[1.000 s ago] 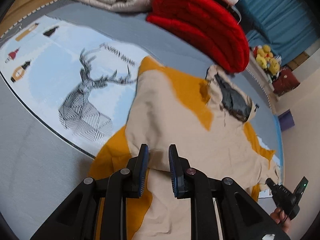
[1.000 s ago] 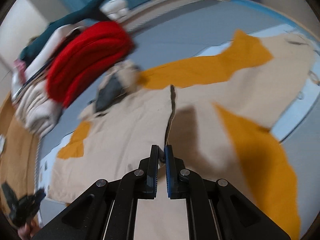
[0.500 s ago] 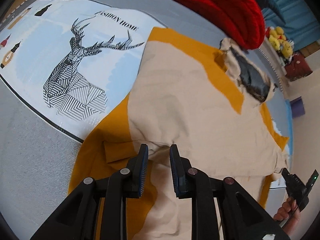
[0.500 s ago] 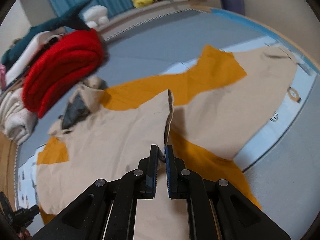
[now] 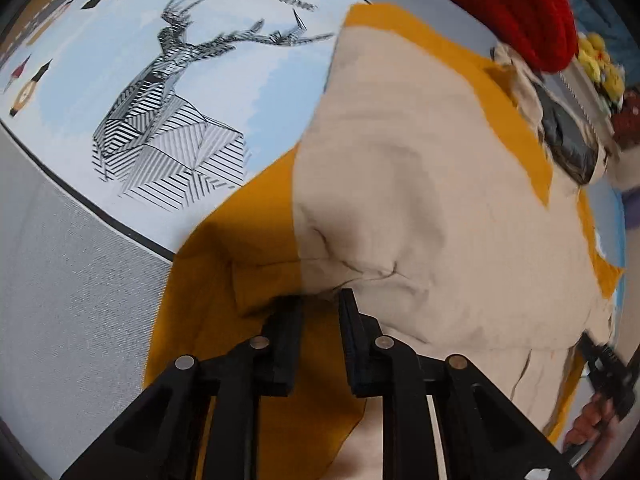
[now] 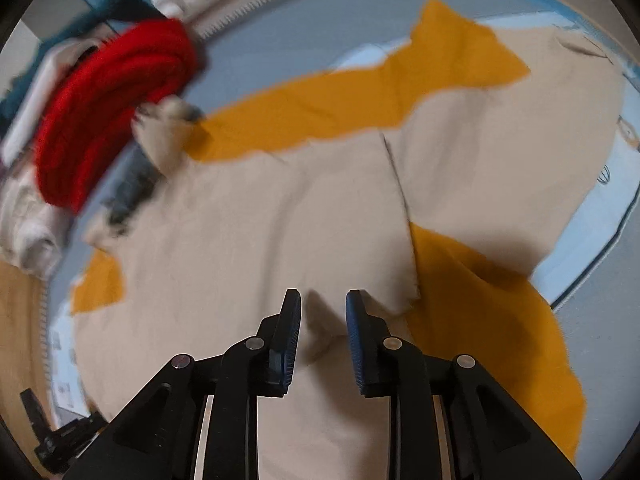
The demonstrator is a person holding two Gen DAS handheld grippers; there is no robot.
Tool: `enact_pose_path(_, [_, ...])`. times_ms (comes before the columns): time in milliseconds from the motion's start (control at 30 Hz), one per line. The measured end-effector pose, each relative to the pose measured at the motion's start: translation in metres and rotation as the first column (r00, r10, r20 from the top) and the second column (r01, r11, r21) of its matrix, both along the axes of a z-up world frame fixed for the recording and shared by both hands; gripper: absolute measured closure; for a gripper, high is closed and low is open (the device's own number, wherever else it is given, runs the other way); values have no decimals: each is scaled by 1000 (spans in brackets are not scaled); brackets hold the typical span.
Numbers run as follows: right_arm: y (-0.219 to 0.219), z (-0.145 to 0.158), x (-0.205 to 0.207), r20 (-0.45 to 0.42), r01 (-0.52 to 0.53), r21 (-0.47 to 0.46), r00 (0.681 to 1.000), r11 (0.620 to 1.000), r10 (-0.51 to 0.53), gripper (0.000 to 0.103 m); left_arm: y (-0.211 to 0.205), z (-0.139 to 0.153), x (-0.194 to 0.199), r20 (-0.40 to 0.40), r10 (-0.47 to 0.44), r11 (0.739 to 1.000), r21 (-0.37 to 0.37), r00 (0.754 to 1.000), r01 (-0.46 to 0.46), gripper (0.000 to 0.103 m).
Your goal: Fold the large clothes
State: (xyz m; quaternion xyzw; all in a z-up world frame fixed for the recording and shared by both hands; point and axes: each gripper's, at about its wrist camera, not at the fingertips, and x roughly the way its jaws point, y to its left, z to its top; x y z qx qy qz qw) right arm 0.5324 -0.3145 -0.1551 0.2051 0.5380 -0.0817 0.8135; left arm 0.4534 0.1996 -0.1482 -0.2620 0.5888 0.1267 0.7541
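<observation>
A large beige and mustard-yellow garment (image 5: 432, 184) lies spread on a bed; it also fills the right wrist view (image 6: 256, 232). One beige panel is folded over the middle, its edge (image 6: 400, 200) running down towards my right gripper. My left gripper (image 5: 320, 312) is open, low at a wrinkled beige fold beside the mustard part (image 5: 224, 264), holding nothing. My right gripper (image 6: 323, 312) is open just above the beige cloth, holding nothing. The dark collar lining (image 5: 568, 144) lies at the garment's far end.
The bed cover has a light blue panel with a striped deer print (image 5: 168, 128) to the left of the garment. A rolled red blanket (image 6: 112, 108) and white folded bedding (image 6: 28, 220) lie beyond the collar. Yellow plush toys (image 5: 600, 64) sit at the far right.
My right gripper has opened and let go of the beige panel edge, which now lies flat. My left gripper has dropped closer to the cloth and stays open.
</observation>
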Motion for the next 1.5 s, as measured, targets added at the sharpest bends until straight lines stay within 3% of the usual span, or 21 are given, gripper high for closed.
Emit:
enact_pose_path(33, [-3,-1,-1,-14,20,-28,1000,999,-20,78,-2,6,1,7,-8,1000,14,1000,7,85])
enact_pose_path(133, [-13,4,-5,-3,67,4,998,998,-67,78,-14,27,4,87,-53,997,54,995,49,84])
enact_pose_path(267, [-17,17,-8,70,75,19,995,997,-76,78,-28,39,7,137,-113,991,92,984,101,83])
enact_pose_path(433, [-23,7,-5,55,58,83,997,995,-63,70,-22,42,5,150,-80,995,68,985,70,83])
enact_pose_path(533, [-28,-6,-2,-22,65,-2,998,998,-65,70,-23,53,4,121,-87,991,113,989,73,81])
enact_pose_path(600, [-33,-5,-4,-22,86,2,996,996,-86,70,-25,63,3,141,-94,986,153,986,72,81])
enact_pose_path(767, [-32,18,-7,56,106,-49,993,993,-103,70,-34,66,8,222,-151,981,155,963,118,80])
enact_pose_path(867, [-27,26,-4,119,51,-15,992,999,-49,70,-44,34,18,169,-197,979,86,966,185,80])
enact_pose_path(967, [-20,10,2,55,6,23,998,1000,-7,70,-44,-5,19,7,-176,980,93,984,174,81])
enact_pose_path(1233, [-35,1,-4,1,63,28,998,998,-63,70,-52,36,15,102,-155,984,102,983,144,77])
enact_pose_path(1367, [-44,17,-8,40,94,8,995,996,-94,70,-63,67,9,200,-199,974,146,959,172,77])
enact_pose_path(1500, [-61,48,-17,125,114,-34,986,993,-109,70,-88,91,-5,283,-304,934,278,910,225,77])
